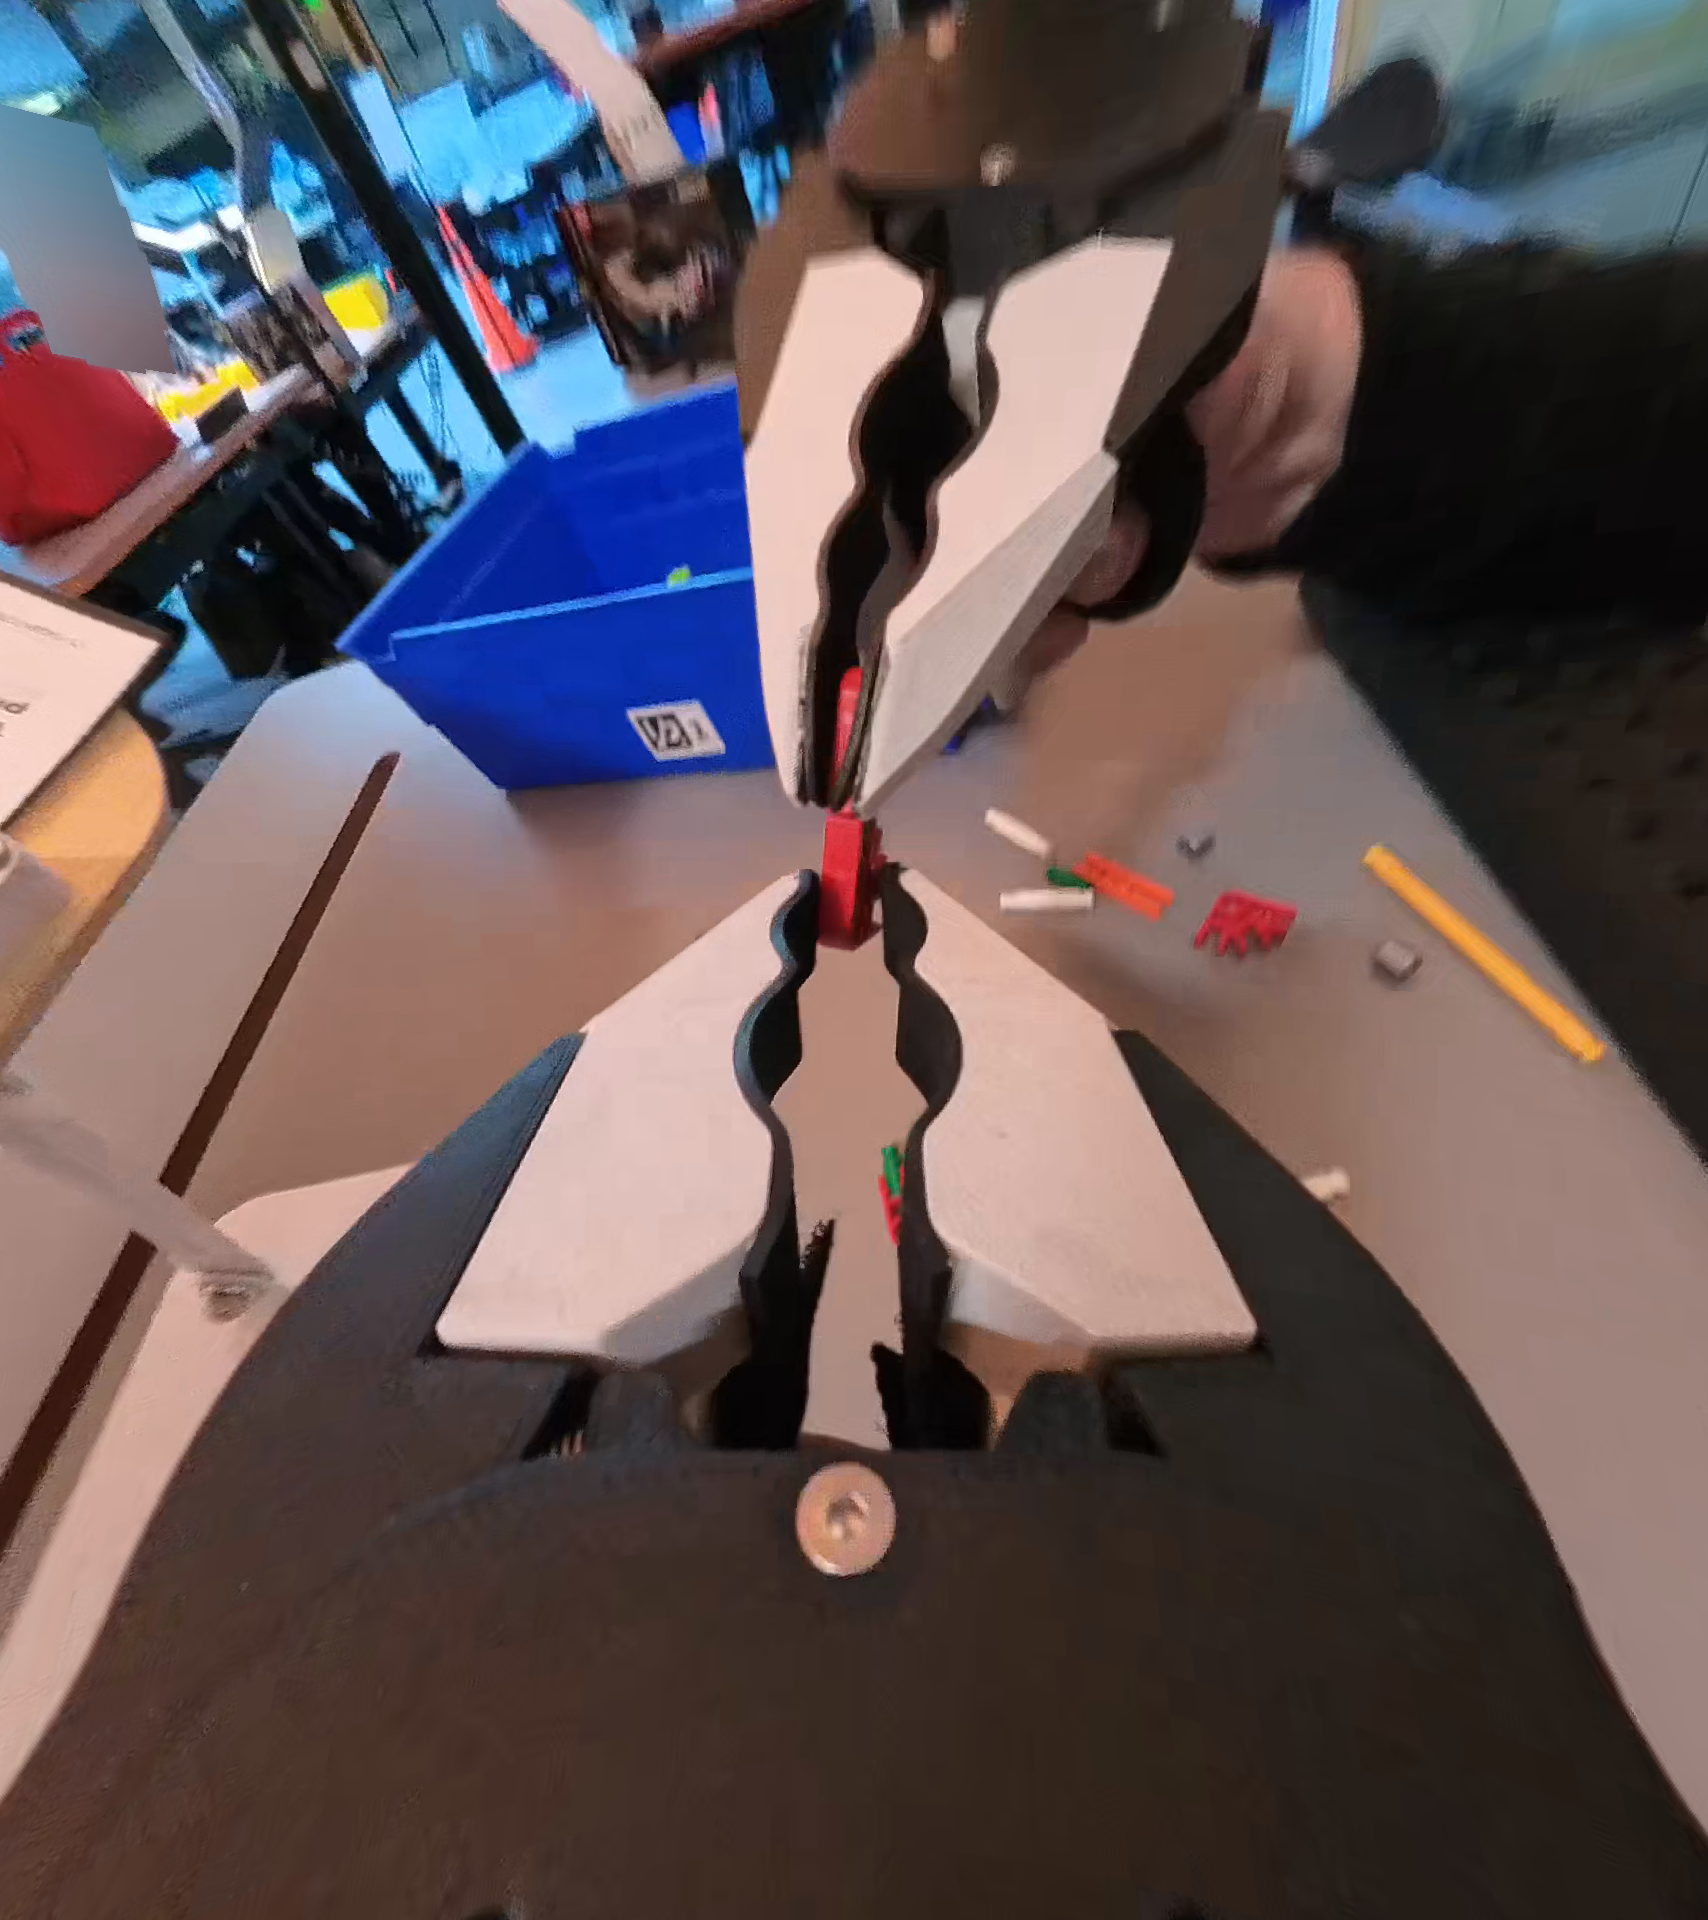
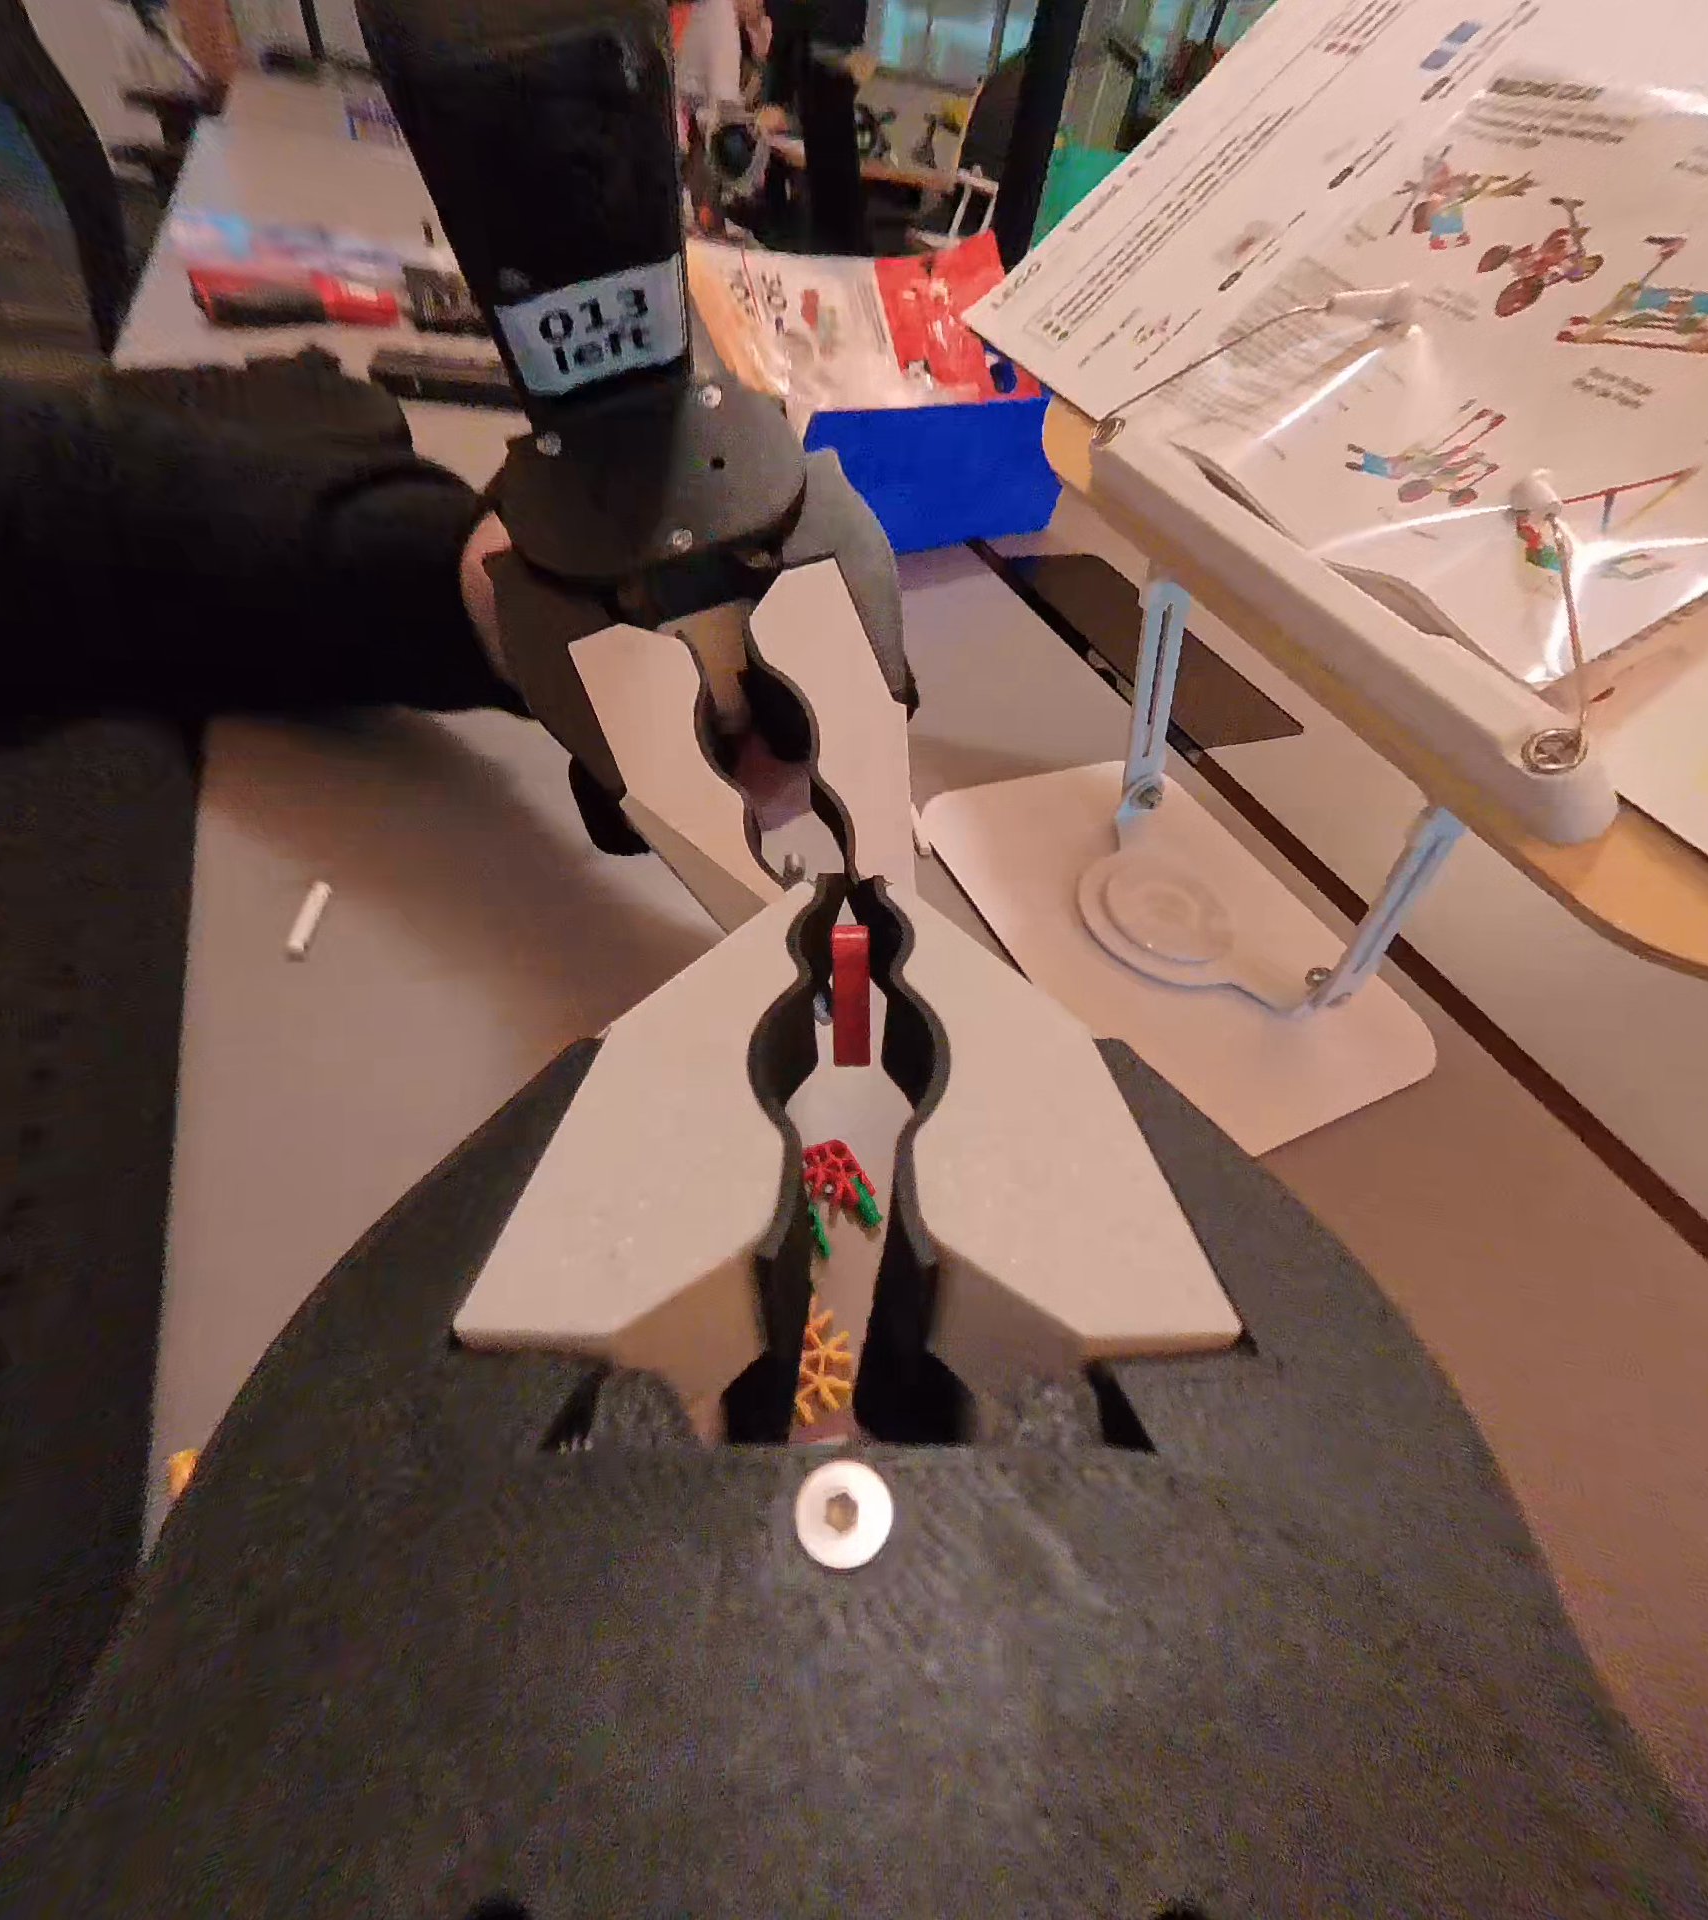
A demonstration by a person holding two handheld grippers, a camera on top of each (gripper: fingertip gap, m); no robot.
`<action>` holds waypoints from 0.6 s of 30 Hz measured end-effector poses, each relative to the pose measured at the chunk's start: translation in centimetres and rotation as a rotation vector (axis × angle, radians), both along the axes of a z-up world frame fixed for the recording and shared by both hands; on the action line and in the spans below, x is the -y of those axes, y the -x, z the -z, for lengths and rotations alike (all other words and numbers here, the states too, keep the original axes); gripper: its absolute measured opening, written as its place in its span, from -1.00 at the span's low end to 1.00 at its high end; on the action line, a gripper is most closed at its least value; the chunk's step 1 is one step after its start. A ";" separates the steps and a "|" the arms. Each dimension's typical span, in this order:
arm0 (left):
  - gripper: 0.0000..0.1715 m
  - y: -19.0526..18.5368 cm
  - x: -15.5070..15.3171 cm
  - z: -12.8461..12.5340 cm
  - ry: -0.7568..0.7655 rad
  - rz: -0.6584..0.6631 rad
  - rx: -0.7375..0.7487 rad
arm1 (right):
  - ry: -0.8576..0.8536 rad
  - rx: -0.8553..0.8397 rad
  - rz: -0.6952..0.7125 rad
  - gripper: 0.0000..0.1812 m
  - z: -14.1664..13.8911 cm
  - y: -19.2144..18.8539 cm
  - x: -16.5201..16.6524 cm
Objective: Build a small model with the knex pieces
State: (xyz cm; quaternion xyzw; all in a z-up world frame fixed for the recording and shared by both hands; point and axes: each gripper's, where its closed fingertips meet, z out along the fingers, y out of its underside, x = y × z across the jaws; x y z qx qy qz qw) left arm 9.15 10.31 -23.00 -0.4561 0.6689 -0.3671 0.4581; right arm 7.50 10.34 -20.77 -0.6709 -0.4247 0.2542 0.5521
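Note:
My left gripper is shut on a small red connector piece and holds it above the table. My right gripper comes down from above, tip to tip with the left one. It is shut on a thin red piece whose lower end meets the red connector. In the right wrist view the right gripper holds that red piece edge-on between its fingers. The left gripper meets it from above, and its connector is hidden there.
A blue bin stands at the table's far side. White rods, an orange piece, a red connector, a yellow rod and grey bits lie at right. An instruction booklet rests on a stand.

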 end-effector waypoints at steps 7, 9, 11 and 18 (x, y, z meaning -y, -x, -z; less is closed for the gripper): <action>-0.96 0.0 0.0 -1.4 0.001 -0.007 0.059 | 0.005 -0.100 0.000 -0.90 -1.3 -0.5 -0.1; -0.96 0.3 0.1 -1.2 -0.035 0.000 0.029 | 0.001 -0.036 -0.003 -0.83 -0.7 -0.6 0.0; -0.96 0.4 0.2 -0.9 -0.055 0.004 0.007 | 0.001 0.010 -0.015 -0.83 -0.1 -0.7 0.3; -0.95 0.3 -0.5 -1.4 0.004 -0.025 0.019 | -0.089 0.062 0.039 -0.95 -0.4 -0.6 -0.1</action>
